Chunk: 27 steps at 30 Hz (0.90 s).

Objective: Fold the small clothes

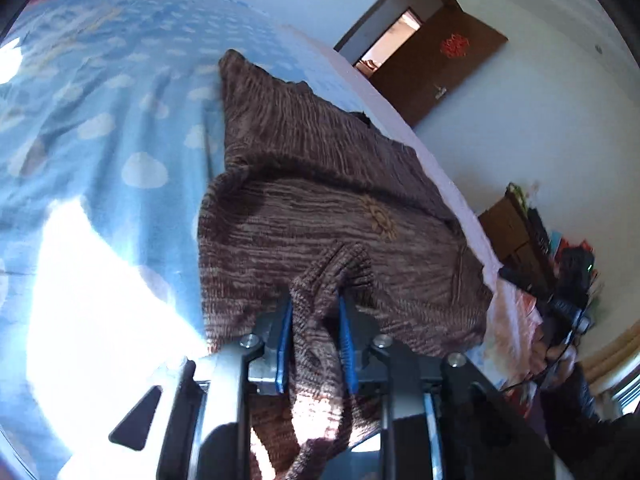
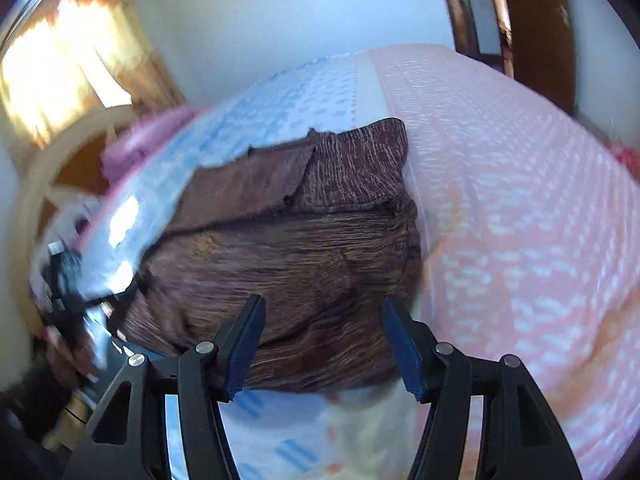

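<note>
A brown knitted sweater [image 1: 320, 200] lies partly folded on the bed, with a small yellow motif on its upper layer. My left gripper [image 1: 316, 308] is shut on a bunched piece of its near edge, and knit fabric fills the gap between the blue pads [image 1: 285, 344]. In the right wrist view the sweater [image 2: 300, 240] spreads across the seam between the blue and pink bedding. My right gripper [image 2: 323, 308] hovers over its near part, jaws open, with nothing between the dark blue pads [image 2: 248, 344]. This view is blurred by motion.
The bed has a blue cloud-print sheet [image 1: 120, 120] and a pink patterned cover [image 2: 520, 200]. A brown door [image 1: 440, 64] stands open in the far wall. Cluttered shelves [image 1: 540, 240] stand beside the bed. A wooden headboard [image 2: 52, 168], a pink cloth [image 2: 140, 144] and a sunlit curtain [image 2: 60, 60] are at the left.
</note>
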Tool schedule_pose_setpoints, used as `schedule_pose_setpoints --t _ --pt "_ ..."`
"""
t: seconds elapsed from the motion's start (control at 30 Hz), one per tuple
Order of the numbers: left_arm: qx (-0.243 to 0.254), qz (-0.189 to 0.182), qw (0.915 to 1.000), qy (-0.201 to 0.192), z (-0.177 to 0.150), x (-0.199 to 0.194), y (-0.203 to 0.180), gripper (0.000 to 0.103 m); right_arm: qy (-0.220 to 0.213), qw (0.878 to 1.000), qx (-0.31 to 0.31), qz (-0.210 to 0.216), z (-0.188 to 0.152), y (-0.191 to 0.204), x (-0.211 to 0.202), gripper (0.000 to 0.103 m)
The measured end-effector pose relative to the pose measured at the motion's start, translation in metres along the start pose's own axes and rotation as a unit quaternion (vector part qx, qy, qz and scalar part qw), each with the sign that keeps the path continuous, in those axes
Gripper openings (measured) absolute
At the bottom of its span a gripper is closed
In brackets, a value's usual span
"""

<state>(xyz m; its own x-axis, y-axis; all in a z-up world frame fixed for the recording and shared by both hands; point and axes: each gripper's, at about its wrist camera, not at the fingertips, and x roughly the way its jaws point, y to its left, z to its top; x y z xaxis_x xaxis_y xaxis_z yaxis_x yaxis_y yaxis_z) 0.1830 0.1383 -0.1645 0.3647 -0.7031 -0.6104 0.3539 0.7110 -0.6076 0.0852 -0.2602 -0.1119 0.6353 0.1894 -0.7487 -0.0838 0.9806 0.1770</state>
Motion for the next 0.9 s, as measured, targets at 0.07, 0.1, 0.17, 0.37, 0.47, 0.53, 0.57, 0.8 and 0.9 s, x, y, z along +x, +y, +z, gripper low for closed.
schedule_pose_setpoints --t 0.07,0.1,0.17,0.37,0.47,0.53,0.57,0.8,0.9 --pt "-0.010 -0.011 0.9998 0.016 0.004 0.002 -0.001 0.038 0.018 0.999 -0.033 -0.009 0.002 0.004 0.007 0.062" --pt "-0.004 -0.013 0.9997 0.022 0.005 0.000 -0.004 0.050 0.022 0.999 -0.037 -0.004 0.001 0.001 0.007 0.062" --pt "0.018 -0.009 0.9995 0.026 0.001 -0.002 -0.013 0.071 0.021 0.999 -0.036 -0.002 0.001 -0.003 0.003 0.062" --pt "0.120 0.074 0.9898 0.019 -0.005 0.012 -0.037 0.074 0.012 0.996 -0.045 -0.070 -0.003 -0.026 -0.010 0.062" --pt "0.121 0.100 0.9875 0.011 -0.004 0.016 -0.039 0.031 0.032 0.993 -0.085 -0.074 -0.003 -0.024 -0.001 0.056" --pt "0.075 0.082 0.9937 0.013 0.004 0.014 -0.025 0.014 0.045 0.990 -0.116 -0.067 -0.001 -0.017 0.009 0.056" --pt "0.058 0.074 0.9955 0.011 0.007 0.012 -0.019 0.014 0.053 0.986 -0.144 -0.065 0.000 -0.010 0.016 0.056" --pt "0.058 0.083 0.9948 0.010 0.008 0.014 -0.025 0.025 0.067 0.984 -0.158 0.035 0.027 0.003 0.061 0.056" --pt "0.074 0.077 0.9941 0.017 0.008 0.019 -0.034 0.048 0.075 0.987 -0.122 0.070 0.035 -0.005 0.079 0.056"
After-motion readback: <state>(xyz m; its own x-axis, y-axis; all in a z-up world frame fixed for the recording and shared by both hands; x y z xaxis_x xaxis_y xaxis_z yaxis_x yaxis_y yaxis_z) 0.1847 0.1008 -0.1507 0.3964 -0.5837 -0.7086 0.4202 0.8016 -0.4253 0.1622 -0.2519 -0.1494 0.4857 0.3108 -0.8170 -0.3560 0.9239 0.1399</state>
